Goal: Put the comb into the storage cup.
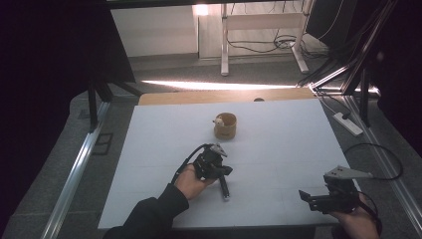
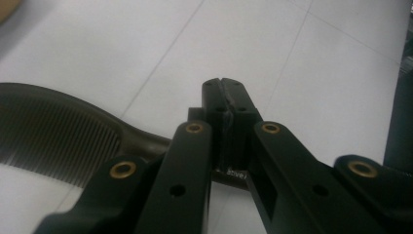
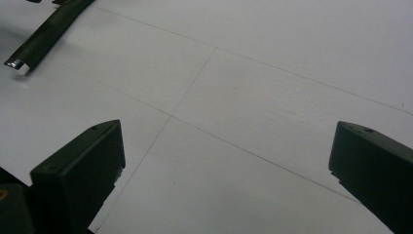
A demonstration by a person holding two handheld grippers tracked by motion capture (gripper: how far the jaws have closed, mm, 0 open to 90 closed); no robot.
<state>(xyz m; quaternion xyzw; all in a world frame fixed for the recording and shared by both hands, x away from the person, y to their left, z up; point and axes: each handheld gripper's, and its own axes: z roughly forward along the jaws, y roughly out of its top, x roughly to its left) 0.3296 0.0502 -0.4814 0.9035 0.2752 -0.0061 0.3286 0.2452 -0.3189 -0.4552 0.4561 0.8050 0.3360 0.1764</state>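
Right gripper (image 1: 304,195): near table edge, jaws wide apart over bare white table (image 1: 278,139).
Left gripper (image 2: 225,105): jaws clamped on dark comb's handle.
Comb (image 2: 53,131): lying mid-table, near a wooden cup (image 1: 225,126).

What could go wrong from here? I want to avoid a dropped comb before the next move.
The left gripper is shut on the comb at its narrow handle, so the long toothed end could swing or twist loose if lifted quickly. The wooden cup has a small mouth, so the comb might tip it. The right gripper is open, too far off to steady anything.
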